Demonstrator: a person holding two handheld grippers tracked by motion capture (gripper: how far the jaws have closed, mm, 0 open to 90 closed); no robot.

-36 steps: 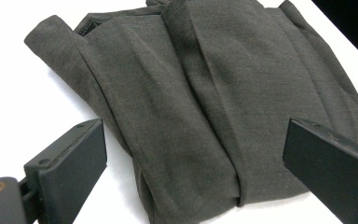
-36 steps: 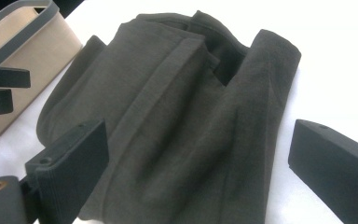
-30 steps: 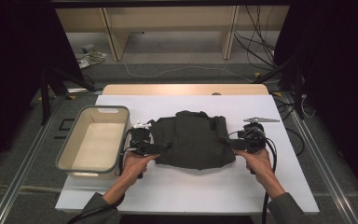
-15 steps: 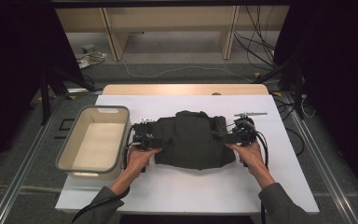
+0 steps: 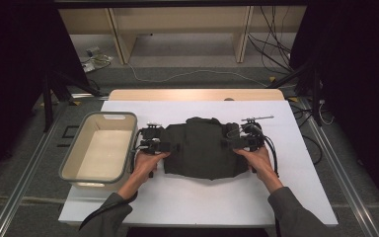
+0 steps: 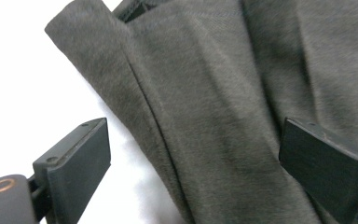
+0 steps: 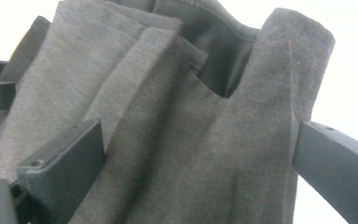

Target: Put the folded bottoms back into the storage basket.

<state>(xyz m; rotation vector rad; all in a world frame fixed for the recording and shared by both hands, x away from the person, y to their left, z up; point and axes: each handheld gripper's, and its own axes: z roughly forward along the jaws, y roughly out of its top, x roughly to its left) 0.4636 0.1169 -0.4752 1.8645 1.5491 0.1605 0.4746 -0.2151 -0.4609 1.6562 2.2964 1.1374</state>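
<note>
On the white tabletop (image 5: pixel 187 202) lies a dark garment (image 5: pixel 200 150), its long axis running left to right, with a beige bin (image 5: pixel 98 150) just beside its left end. Both tongs are spread: the left tongs (image 6: pixel 193 163) straddle the left edge, the right tongs (image 7: pixel 200 168), which have just been opening, straddle the right edge; neither presses the cloth. From above the jaws are hard to read, but each gripper view shows folded layers between them.

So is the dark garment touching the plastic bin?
Apart. The high view shows the dark garment lying on the white table, with the left hand-held gripper between it and the plastic bin.
</note>
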